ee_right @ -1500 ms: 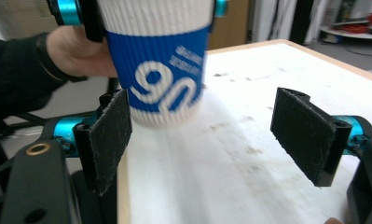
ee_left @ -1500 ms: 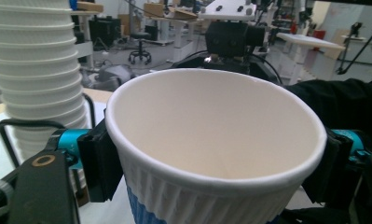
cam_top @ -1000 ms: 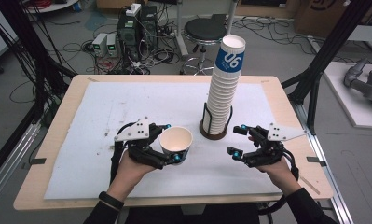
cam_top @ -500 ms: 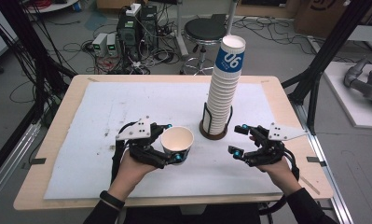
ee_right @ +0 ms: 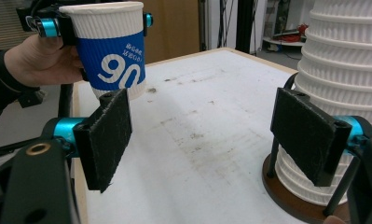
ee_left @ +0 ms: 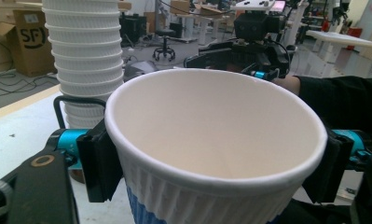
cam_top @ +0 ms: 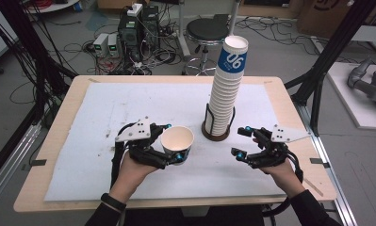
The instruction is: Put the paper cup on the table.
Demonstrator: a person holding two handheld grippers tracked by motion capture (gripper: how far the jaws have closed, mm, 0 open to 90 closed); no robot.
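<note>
your left gripper (cam_top: 175,146) is clamped on a single paper cup (cam_top: 177,142), one pad on each side of the ribbed wall just under the rim, as the left gripper view makes plain. the cup stands upright with its mouth open to the ceiling, over the white mat (cam_top: 129,108), a little left of the tall cup stack (cam_top: 225,94). whether its base sits on the mat or hangs just above it you cannot tell.

your right gripper (cam_top: 242,141) holds nothing: its jaws stand apart with only bare mat between the black pads (ee_right: 106,135). it sits to the right of the stack, near its round brown holder (cam_top: 216,133), without touching the cups. in the right gripper view the stack rises just beside one jaw, and the held cup shows its blue band farther off.
</note>
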